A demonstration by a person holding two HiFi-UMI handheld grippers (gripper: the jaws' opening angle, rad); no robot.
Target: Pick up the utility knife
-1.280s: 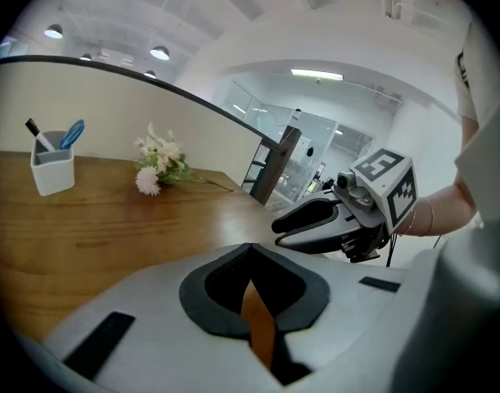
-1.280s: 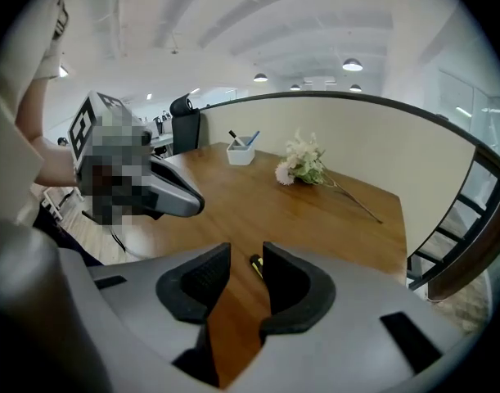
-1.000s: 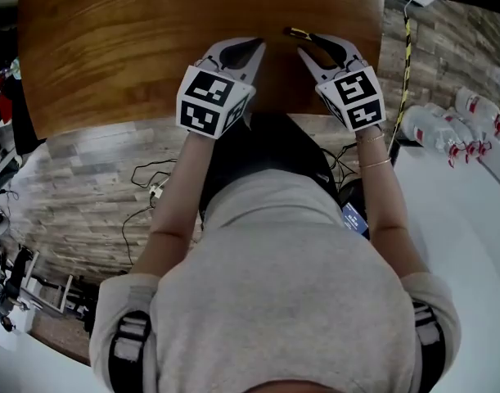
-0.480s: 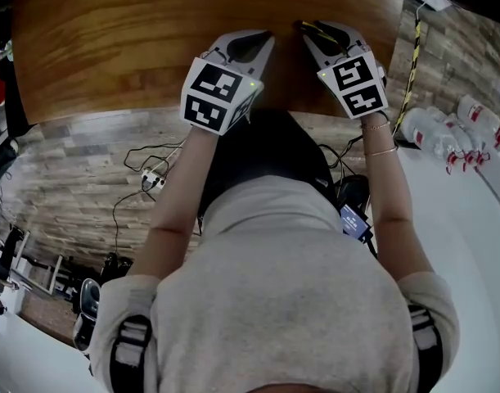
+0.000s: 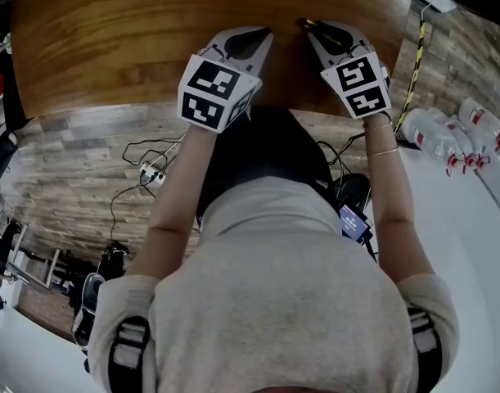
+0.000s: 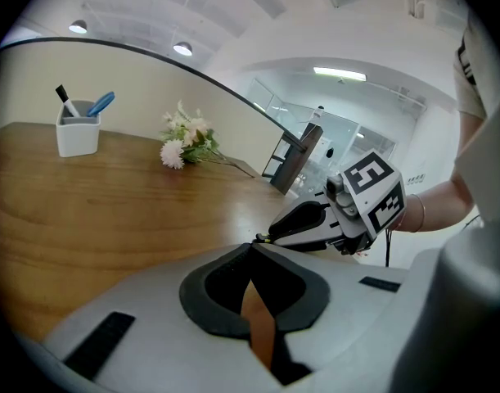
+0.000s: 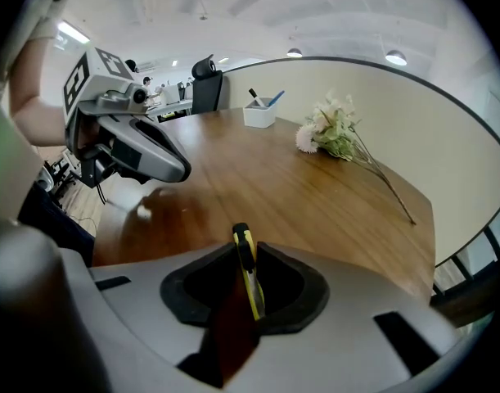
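The utility knife (image 7: 248, 278), slim, yellow and black, stands on edge between the jaws of my right gripper (image 7: 243, 250). Those jaws have just been closing and now press on it, with its tip poking out past them. In the head view the knife (image 5: 307, 24) shows as a short dark and yellow end at the tip of the right gripper (image 5: 317, 29) on the wooden table (image 5: 110, 31). My left gripper (image 5: 264, 33) rests a little to the left, shut and holding nothing. Its jaw tips meet in the left gripper view (image 6: 251, 246).
At the far side of the table stand a white pen cup (image 7: 259, 113) and a bunch of white flowers (image 7: 331, 133). Cables (image 5: 151, 170) lie on the plank floor below the table's near edge. Plastic bottles (image 5: 446, 133) stand on a white surface at the right.
My right gripper has slid forward over the knife and its jaws have narrowed around it. The left gripper has stayed almost where it was.
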